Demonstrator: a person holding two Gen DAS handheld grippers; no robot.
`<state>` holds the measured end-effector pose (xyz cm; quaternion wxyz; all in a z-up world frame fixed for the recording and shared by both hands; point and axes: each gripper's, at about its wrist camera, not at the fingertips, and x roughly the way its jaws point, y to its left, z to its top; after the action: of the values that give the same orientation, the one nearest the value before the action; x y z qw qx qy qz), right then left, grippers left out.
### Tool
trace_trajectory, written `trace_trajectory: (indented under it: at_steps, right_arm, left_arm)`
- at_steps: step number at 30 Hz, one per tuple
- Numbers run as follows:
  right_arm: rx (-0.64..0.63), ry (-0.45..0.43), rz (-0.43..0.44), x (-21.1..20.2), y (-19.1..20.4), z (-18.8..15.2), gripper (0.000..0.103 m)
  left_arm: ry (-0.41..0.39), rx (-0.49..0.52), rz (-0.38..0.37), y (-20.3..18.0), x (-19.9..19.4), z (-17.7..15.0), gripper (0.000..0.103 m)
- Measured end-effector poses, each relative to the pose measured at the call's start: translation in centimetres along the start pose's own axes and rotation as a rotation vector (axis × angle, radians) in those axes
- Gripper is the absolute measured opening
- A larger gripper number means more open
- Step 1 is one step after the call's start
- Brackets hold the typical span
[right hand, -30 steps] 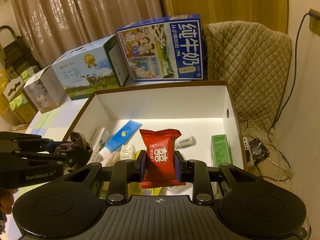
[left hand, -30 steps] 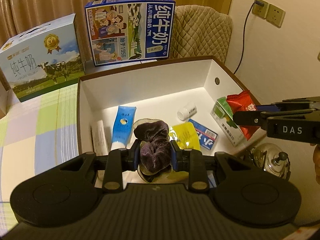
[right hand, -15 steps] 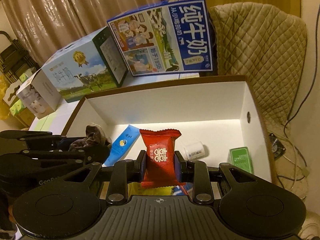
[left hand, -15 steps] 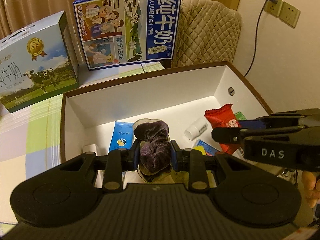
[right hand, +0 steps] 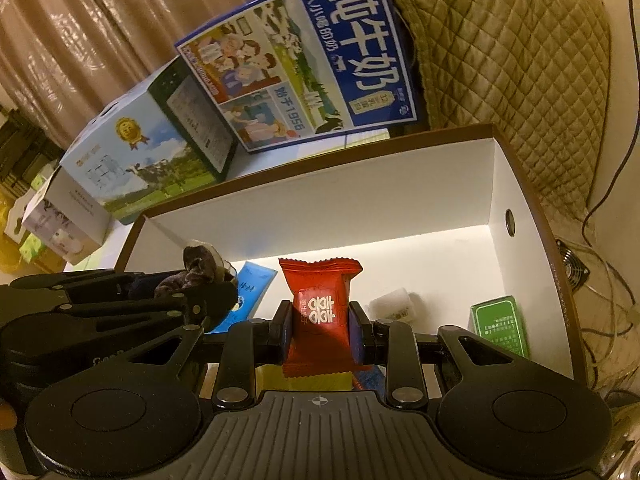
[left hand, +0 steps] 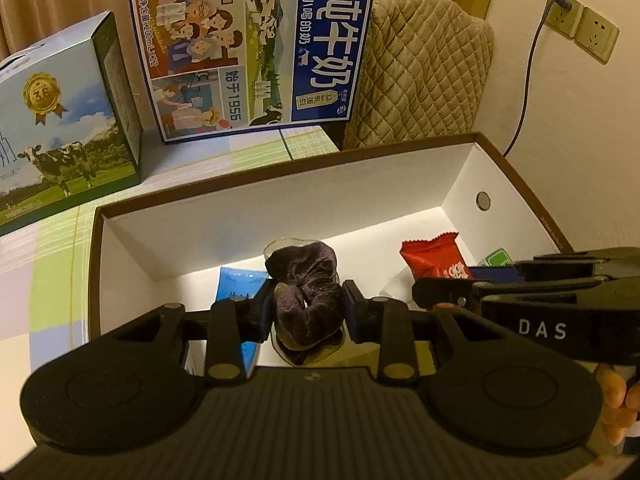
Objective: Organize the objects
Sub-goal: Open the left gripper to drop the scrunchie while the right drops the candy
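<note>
My left gripper [left hand: 307, 304] is shut on a dark purple velvet scrunchie [left hand: 306, 280] and holds it above the open white box [left hand: 280, 196]. My right gripper [right hand: 319, 322] is shut on a red candy packet [right hand: 318, 300], also above the box. The red packet shows in the left wrist view [left hand: 434, 256] at the right. The scrunchie shows in the right wrist view [right hand: 198, 268] at the left. Both grippers are side by side over the box's near part.
Inside the box lie a blue tube [right hand: 252, 284], a white bottle [right hand: 394, 306], a green carton [right hand: 500, 326] and a yellow packet [right hand: 316, 380]. Two milk cartons [left hand: 256, 48] [left hand: 60, 120] stand behind the box. A quilted chair [left hand: 424, 76] stands at the back right.
Both grippers have moved forward over the box with their objects still held. The right gripper has come closer to the left one.
</note>
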<state>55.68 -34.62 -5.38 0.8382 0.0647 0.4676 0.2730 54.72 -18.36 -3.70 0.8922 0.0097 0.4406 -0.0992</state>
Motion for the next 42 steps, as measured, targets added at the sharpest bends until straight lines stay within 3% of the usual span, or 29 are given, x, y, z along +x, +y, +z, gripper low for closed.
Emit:
trace_trajectory:
  at_steps: [2,6,20,25,32,35,42]
  right_arm:
    - [0.007,0.0,0.002,0.1,-0.2,0.1,0.026]
    - [0.019,-0.001,0.005,0.2,-0.4,0.2,0.026]
    - [0.048,-0.022,0.047,1.0,0.1,0.9,0.027]
    - [0.049,-0.065,0.047,0.4,0.4,1.2,0.051]
    - [0.028,-0.073,0.042,-1.5,0.7,0.7,0.055]
    - [0.006,-0.064,0.019,-2.6,0.7,-0.2,0.064]
    - [-0.017,-0.068,-0.024,-5.9,0.6,-2.6,0.069]
  left_arm:
    - [-0.003,-0.006,-0.006,0.2,0.2,0.2,0.036]
    - [-0.004,-0.016,0.007,0.7,0.3,0.3,0.058]
    - [0.0,-0.05,0.074,3.0,-1.2,-0.8,0.075]
    - [-0.009,-0.054,0.096,3.4,-2.2,-1.2,0.081]
    - [-0.025,-0.069,0.113,3.3,-4.4,-2.0,0.088]
    - [-0.038,-0.075,0.117,3.1,-5.6,-2.4,0.093]
    - [-0.058,-0.093,0.138,2.5,-8.6,-3.9,0.099]
